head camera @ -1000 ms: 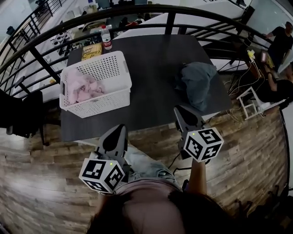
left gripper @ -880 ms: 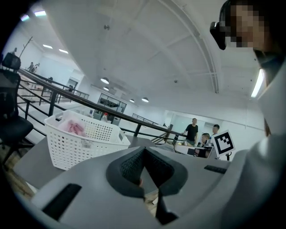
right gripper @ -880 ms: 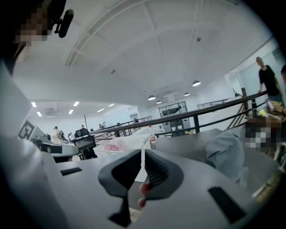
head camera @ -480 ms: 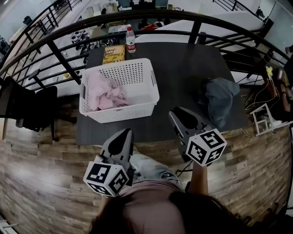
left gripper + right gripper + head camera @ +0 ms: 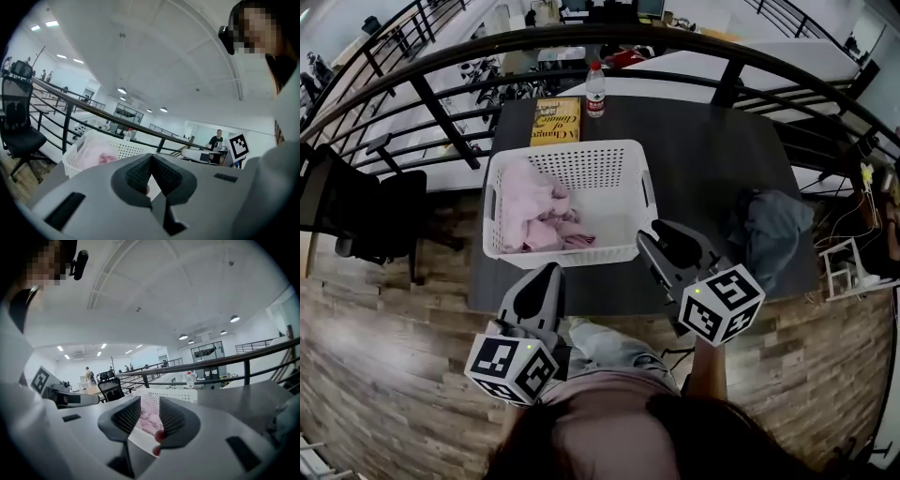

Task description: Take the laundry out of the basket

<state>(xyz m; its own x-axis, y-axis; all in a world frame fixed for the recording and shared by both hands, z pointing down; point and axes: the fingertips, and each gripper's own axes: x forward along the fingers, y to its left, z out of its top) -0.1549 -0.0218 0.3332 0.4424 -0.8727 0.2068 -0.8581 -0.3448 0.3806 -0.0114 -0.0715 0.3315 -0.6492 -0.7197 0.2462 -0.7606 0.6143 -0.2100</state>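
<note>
A white perforated basket (image 5: pixel 633 192) stands on the dark table (image 5: pixel 703 150) with pink laundry (image 5: pixel 534 216) heaped in its left half. A blue-grey garment (image 5: pixel 773 234) lies on the table at the right. My left gripper (image 5: pixel 547 274) hovers off the table's near edge, just short of the basket's front wall, shut and empty. My right gripper (image 5: pixel 659 236) is over the table by the basket's front right corner. Its jaws have just been opening and nothing is between them. The right gripper view shows that gripper (image 5: pixel 150 405) with the pink laundry (image 5: pixel 149 420) beyond the gap. In the left gripper view, the left gripper (image 5: pixel 151 160) points at the basket (image 5: pixel 117 149).
A yellow book (image 5: pixel 555 122) and a plastic bottle (image 5: pixel 595 89) stand at the table's far edge. A black railing (image 5: pixel 581 42) curves behind the table. A black office chair (image 5: pixel 366 211) is at the left, on the wooden floor.
Both grippers have moved left toward the basket, away from the blue-grey garment. The right gripper's jaws stand wider apart than a second ago.
</note>
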